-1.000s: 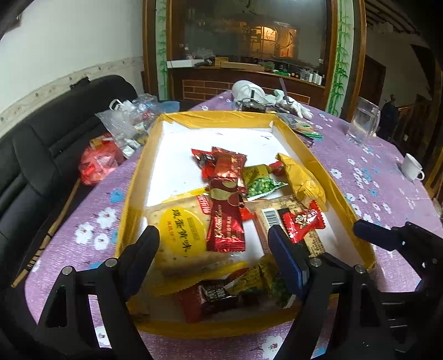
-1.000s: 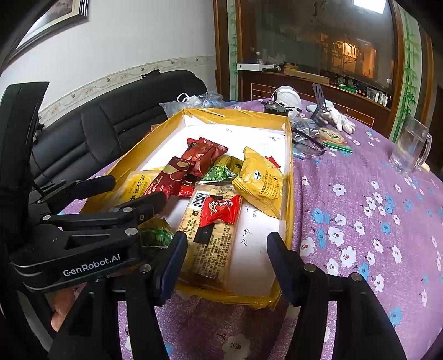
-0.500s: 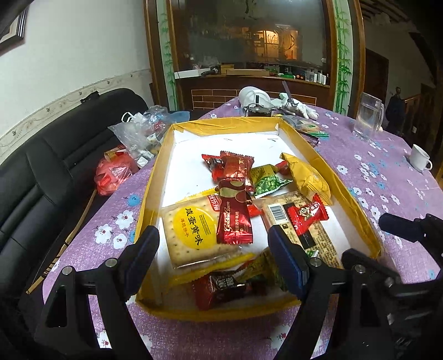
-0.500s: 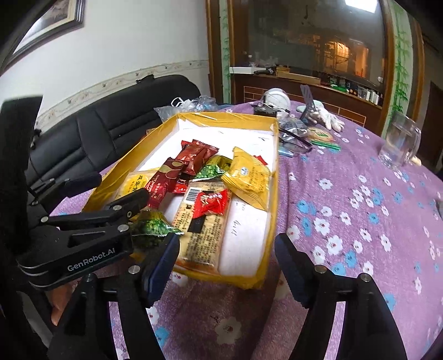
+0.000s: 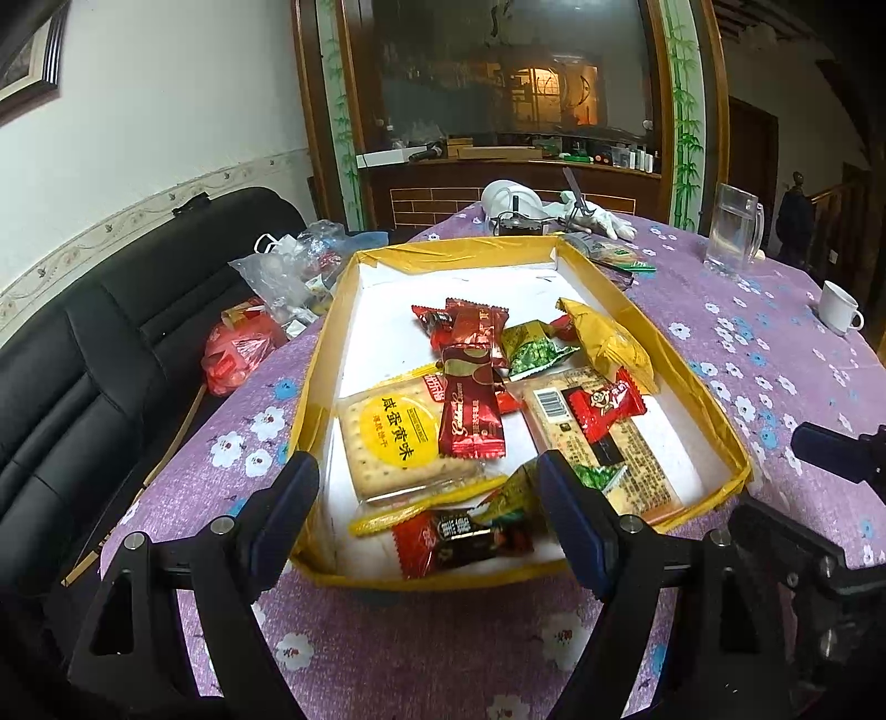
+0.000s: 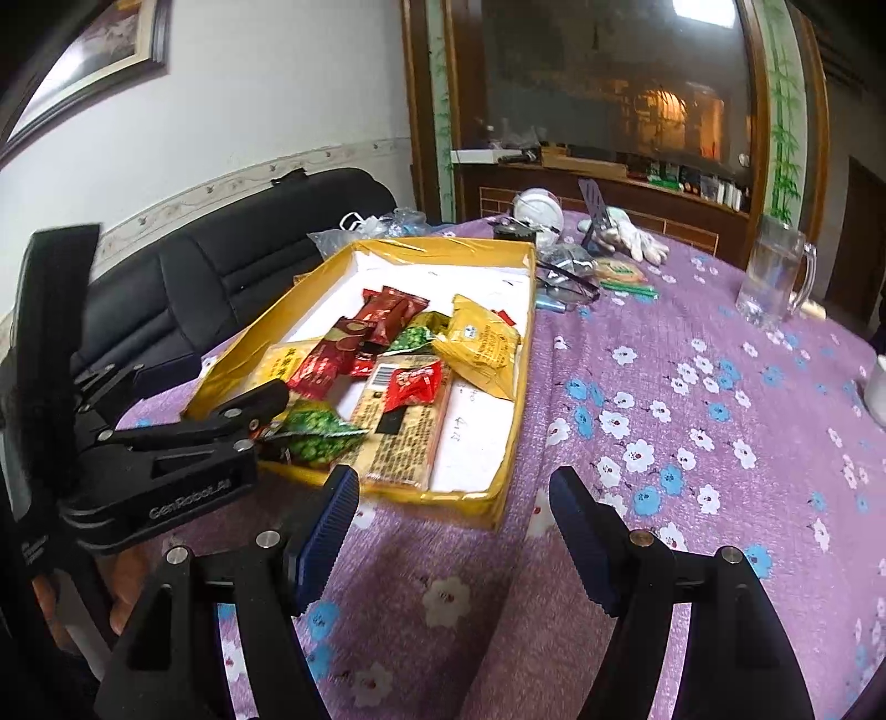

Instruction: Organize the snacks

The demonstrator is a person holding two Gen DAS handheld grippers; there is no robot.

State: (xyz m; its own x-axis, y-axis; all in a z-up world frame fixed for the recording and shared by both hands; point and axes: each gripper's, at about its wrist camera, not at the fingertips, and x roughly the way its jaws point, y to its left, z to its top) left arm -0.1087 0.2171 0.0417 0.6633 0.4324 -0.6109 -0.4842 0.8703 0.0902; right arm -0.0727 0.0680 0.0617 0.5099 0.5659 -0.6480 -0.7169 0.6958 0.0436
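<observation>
The snacks lie heaped in a shallow yellow-rimmed tray [image 5: 686, 382] on the purple flowered desk [image 6: 692, 443]: a yellow-labelled cracker pack [image 5: 401, 437], dark red wafer bars [image 5: 470, 412], green pea packets [image 6: 315, 437] and a yellow pouch [image 6: 482, 349]. The left gripper [image 5: 426, 515] hangs wide apart and empty over the tray's near edge. The right gripper [image 6: 454, 531], equally wide and empty, hovers above the desk just beside the tray's near right corner.

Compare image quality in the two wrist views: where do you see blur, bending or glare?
Left wrist view: sharp on the yellow-rimmed cardboard tray, fisheye bends the wooden door frame, dark corners. Right wrist view: softer overall, the black left gripper smeared, ceiling light glaring.
</observation>
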